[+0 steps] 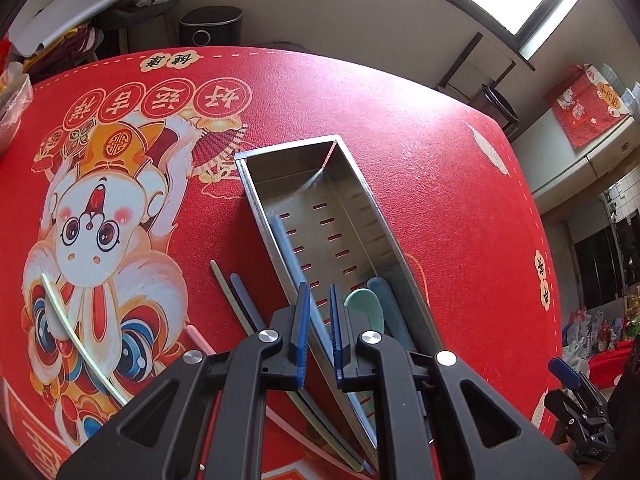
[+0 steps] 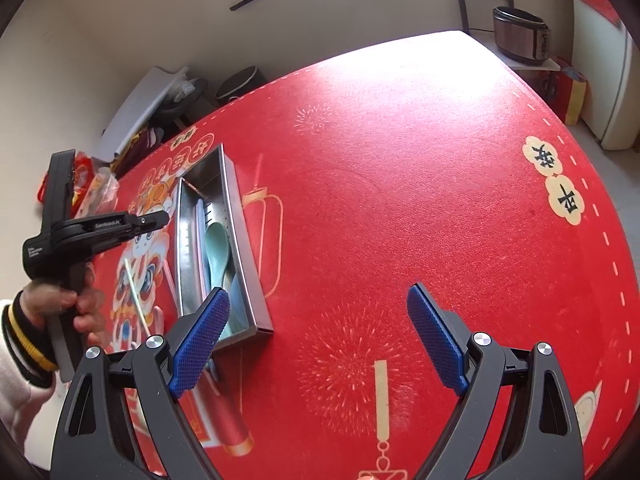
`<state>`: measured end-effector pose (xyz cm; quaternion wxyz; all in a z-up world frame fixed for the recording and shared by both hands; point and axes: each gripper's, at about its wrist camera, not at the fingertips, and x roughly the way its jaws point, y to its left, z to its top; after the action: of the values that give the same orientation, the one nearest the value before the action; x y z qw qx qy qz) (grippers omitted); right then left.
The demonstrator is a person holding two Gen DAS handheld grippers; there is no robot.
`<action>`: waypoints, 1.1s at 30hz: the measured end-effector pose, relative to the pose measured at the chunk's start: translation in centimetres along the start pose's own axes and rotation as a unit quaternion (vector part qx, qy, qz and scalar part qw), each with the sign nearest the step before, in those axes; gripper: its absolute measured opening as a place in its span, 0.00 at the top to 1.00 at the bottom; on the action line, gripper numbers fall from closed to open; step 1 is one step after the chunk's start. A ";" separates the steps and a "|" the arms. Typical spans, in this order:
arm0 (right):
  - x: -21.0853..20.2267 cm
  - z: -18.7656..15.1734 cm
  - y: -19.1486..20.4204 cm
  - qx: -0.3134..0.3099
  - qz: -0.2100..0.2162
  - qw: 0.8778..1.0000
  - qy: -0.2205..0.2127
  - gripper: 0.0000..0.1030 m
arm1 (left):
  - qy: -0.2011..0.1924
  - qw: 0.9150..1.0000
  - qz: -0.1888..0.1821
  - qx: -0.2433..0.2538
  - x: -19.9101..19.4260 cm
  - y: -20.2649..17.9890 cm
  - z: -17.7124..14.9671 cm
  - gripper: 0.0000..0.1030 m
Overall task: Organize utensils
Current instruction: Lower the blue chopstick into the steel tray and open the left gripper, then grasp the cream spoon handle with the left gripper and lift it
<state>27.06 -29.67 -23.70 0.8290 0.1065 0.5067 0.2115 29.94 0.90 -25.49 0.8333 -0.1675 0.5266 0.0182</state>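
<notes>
A perforated metal tray (image 1: pixel 288 146) (image 2: pixel 240 216) lies on the red mat. It holds a mint spoon (image 1: pixel 360 304) (image 2: pixel 218 248), a grey-blue spoon (image 1: pixel 384 292) and a blue chopstick (image 1: pixel 286 248) (image 2: pixel 199 236) along its left wall. My left gripper (image 1: pixel 318 288) (image 2: pixel 160 218) hovers over the tray's near end. Its pads stand a narrow gap apart, the blue chopstick passes between them, and they do not seem to press it. My right gripper (image 2: pixel 318 292) is open and empty over bare mat to the right of the tray. Loose chopsticks lie left of the tray: green (image 1: pixel 224 288), blue (image 1: pixel 244 300), pink (image 1: pixel 198 340), pale (image 1: pixel 68 312) (image 2: pixel 136 292).
The red mat (image 1: pixel 440 200) (image 2: pixel 400 160) covers the whole tabletop. A plastic bag (image 1: pixel 12 96) sits at its far left edge. A black appliance (image 1: pixel 210 26) stands behind the table, and a rice cooker (image 2: pixel 520 36) sits on a shelf beyond the far right corner.
</notes>
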 end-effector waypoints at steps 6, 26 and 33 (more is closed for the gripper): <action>-1.1 -0.1 0.7 -0.003 -0.008 1.000 -0.015 0.15 | -0.020 1.000 -0.003 0.004 -2.5 1.0 -0.7 0.78; -8.4 -0.4 8.4 -0.058 -0.069 0.985 -0.146 0.15 | -0.185 0.977 0.051 0.088 -19.8 4.8 -8.2 0.06; -9.1 -1.7 10.3 -0.058 -0.088 0.982 -0.159 0.14 | -0.186 0.979 0.040 0.078 -20.9 7.5 -12.3 0.06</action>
<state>19.45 -24.76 -13.20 0.9193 0.0454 0.3622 0.1471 8.37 7.38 -13.72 0.9258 -0.0744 0.3683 0.0413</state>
